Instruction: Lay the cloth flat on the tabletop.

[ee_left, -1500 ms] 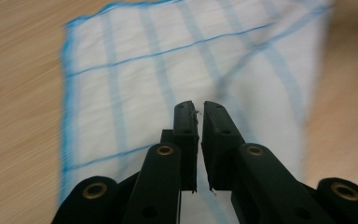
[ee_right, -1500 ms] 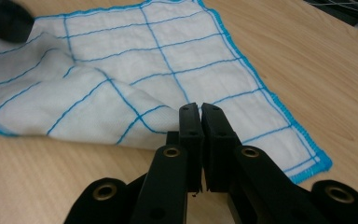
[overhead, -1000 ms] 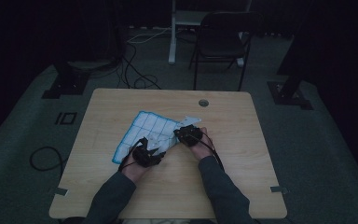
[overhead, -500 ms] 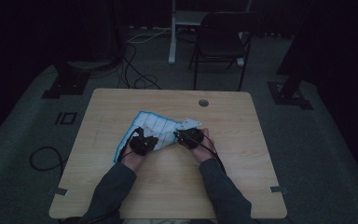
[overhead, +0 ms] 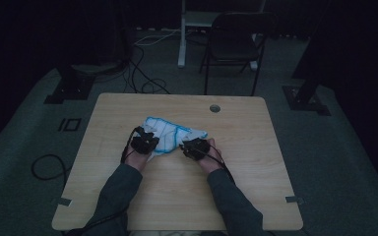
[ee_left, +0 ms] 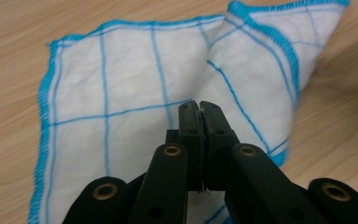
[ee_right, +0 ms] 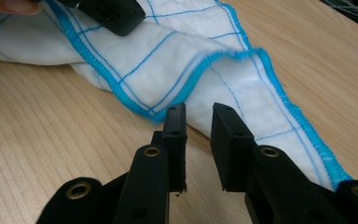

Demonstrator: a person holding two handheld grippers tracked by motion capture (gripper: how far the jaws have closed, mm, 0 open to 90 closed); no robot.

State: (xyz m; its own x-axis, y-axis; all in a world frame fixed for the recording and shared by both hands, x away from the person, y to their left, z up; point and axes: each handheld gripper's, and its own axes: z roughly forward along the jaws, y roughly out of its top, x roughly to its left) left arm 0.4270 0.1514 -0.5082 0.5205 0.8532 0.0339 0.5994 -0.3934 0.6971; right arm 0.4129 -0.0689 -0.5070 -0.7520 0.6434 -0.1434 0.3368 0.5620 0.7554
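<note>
At a wooden table (overhead: 128,196) in a dim room, I work a white cloth (overhead: 170,135) with blue grid lines and a bright blue stitched hem, which lies rumpled a little past the table's middle, between and just beyond my two hands. My left gripper (ee_left: 200,112) has just clamped down: its black jaws meet tip to tip, and a thin pinch of the cloth's fabric shows caught in the seam between them, with a raised fold of the cloth climbing away to the upper right in the left gripper view. From above, that left gripper (overhead: 144,142) sits on the cloth's near left edge. My right gripper (ee_right: 199,122) stands narrowly parted, its jaws having just opened a little; nothing is pressed between the pads, and the blue hem of the cloth (ee_right: 205,70) runs just ahead of the tips, over bare wood grain. In the high view the right gripper (overhead: 195,147) rests at the cloth's near right corner. Behind the table stand a dark folding chair (overhead: 236,46) and loose cables (overhead: 145,83) on the grey floor.
</note>
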